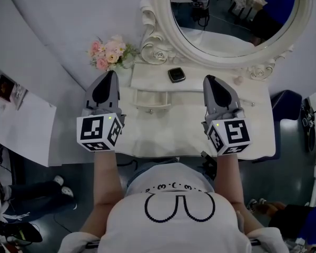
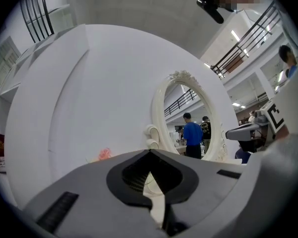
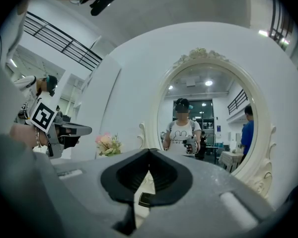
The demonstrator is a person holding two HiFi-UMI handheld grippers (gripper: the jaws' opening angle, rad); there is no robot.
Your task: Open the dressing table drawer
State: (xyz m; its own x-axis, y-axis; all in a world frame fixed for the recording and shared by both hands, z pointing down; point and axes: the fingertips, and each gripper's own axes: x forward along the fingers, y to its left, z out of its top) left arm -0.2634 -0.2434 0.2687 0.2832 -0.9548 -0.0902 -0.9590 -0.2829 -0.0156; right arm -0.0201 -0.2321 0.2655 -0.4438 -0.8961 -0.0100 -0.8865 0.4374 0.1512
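The white dressing table (image 1: 163, 136) stands below me with its small drawer (image 1: 151, 99) under the mirror shelf, a round knob (image 1: 150, 110) on its front. My left gripper (image 1: 110, 76) hovers over the table's left part, left of the drawer, jaws shut on nothing. My right gripper (image 1: 208, 80) hovers to the drawer's right, likewise shut and empty. In the left gripper view the left gripper's (image 2: 150, 152) jaws meet at the tips, and in the right gripper view the right gripper's (image 3: 149, 151) jaws also meet. Neither gripper touches the drawer.
An oval mirror (image 1: 237, 20) in a carved white frame rises behind the table. Pink flowers (image 1: 109, 52) stand at the back left and a small black object (image 1: 176, 75) lies on the shelf. A white board (image 1: 21, 125) is at the left, a dark seat (image 1: 287, 105) at the right.
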